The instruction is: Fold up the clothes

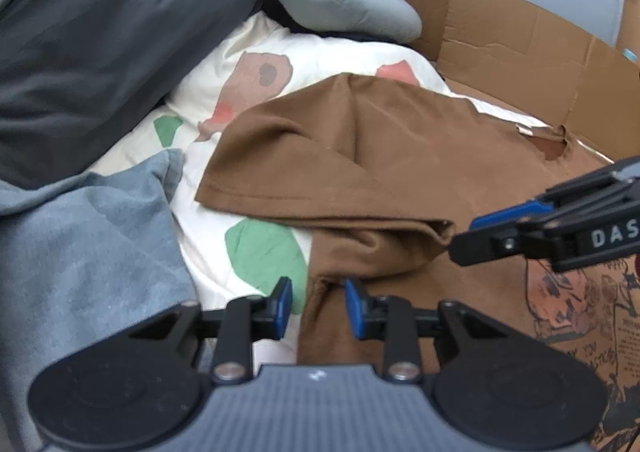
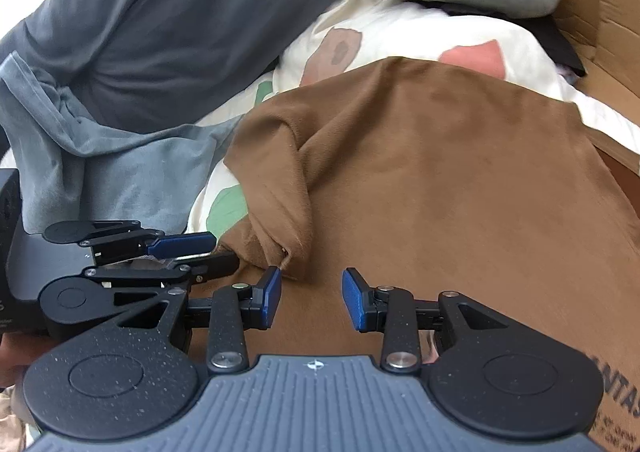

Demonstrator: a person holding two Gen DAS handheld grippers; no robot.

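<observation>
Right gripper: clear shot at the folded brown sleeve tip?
Probably yes. The right gripper is open, and the brown shirt's sleeve tip lies just ahead, uncovered. The left gripper crowds its left side.

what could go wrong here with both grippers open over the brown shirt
1. The brown shirt is bunched where the sleeve folds over, so the right gripper may pinch several layers.
2. The left gripper sits at the shirt's edge above the patterned sheet and could grab that too.

Brown shirt [image 1: 400, 155] print — cut off at edge.
</observation>
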